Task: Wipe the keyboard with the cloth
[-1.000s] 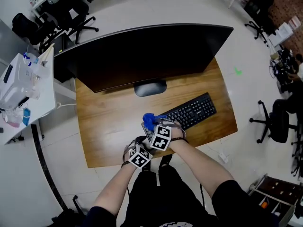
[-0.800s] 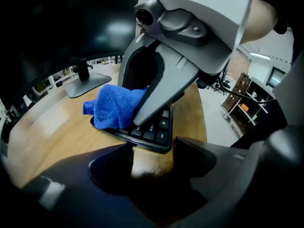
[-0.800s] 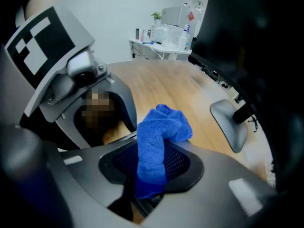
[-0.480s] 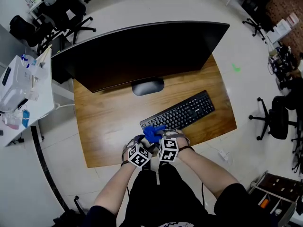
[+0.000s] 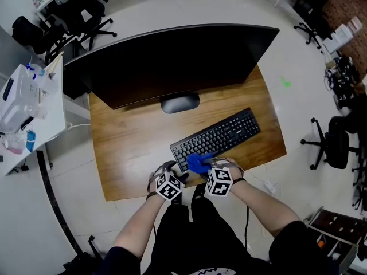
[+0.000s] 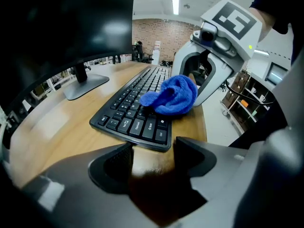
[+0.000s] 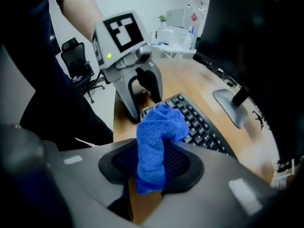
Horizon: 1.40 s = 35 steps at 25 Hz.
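Diagonally lies the keyboard, left end nearer, cloth there clamped in right tongs; left tongs apart, empty

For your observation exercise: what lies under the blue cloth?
Keys along the near edge of the keyboard; the cloth, clamped in the right tool, rests there. Those keys are hidden.

Fluffy terry cloth (glossy wooden desk)

Worn: black short-sleeved top. Grey moulded left claw and right claw carry black ribbed pads and black-and-white marker cubes.
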{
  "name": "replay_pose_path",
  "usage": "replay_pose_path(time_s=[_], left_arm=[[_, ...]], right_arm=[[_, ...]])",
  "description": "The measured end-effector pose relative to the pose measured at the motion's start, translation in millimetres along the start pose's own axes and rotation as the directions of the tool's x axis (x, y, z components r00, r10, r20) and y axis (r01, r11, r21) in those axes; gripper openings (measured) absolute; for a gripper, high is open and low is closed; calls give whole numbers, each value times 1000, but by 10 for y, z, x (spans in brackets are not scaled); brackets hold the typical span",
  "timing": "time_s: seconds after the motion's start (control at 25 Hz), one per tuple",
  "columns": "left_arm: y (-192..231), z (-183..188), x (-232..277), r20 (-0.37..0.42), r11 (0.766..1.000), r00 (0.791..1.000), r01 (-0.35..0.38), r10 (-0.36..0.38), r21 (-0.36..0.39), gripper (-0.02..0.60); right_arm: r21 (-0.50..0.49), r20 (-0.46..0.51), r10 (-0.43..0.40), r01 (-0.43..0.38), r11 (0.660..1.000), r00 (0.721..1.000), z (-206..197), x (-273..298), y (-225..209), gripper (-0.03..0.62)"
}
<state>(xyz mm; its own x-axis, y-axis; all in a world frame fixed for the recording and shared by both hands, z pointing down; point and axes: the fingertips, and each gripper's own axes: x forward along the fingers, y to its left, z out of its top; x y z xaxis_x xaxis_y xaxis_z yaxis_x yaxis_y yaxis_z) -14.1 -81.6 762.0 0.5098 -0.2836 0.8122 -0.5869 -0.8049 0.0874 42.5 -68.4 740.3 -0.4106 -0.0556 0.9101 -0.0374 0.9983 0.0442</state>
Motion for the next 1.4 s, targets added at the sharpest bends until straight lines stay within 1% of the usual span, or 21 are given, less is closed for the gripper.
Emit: replay_pose_path(time_s=[0.08,0.16,0.2,0.28,0.36,0.4,0.52,0.72,0.84,0.96,1.12,1.4], left_arm=[[2,-2,0,2,1000,1000,-3,3,7,290],[-7,-5,1,-4,1000,1000,2,-2,11,295],[-13,-8,0,-9,1000,1000,4,-4,14,295],[-27,-17,4,-17,999,1000,5,-5,33,295],[-33,-18,11,-16,999,1000,3,-3,48,295],[-24,-15,11,-10,999,1000,3,-2,43,295],[-12,-19,0,-6,999,1000,2,-2,32,295],[-14,-32,-6,-15,999,1000,8,-7,39,295],[-16,-40,-8,-23,999,1000,9,-8,44,295],[-20,-33,-7,-30,999,999,10,-9,48,295],[-28,-40,-8,-45,998,999,15,-12,63,295],[-28,-52,-5,-49,999,999,7,-5,52,295]], right_arm=[[-11,54,10,-10,1000,998,237,10,-26,143],[-72,82,40,-34,997,996,459,94,43,143],[-110,78,55,-46,993,995,529,159,92,143],[-160,55,74,-64,985,996,570,280,165,143],[-158,57,82,-72,985,995,532,324,170,143],[-148,61,80,-70,986,995,497,317,150,143],[-125,51,57,-50,991,997,292,248,56,143],[-67,-2,0,0,998,1000,-225,68,-233,143],[11,-16,-15,16,1000,1000,-542,-55,-421,143],[71,-32,-34,37,997,999,-830,-190,-604,143],[115,-66,-66,73,991,996,-1150,-322,-795,143],[183,-153,-109,137,974,982,-1669,-517,-1091,143]])
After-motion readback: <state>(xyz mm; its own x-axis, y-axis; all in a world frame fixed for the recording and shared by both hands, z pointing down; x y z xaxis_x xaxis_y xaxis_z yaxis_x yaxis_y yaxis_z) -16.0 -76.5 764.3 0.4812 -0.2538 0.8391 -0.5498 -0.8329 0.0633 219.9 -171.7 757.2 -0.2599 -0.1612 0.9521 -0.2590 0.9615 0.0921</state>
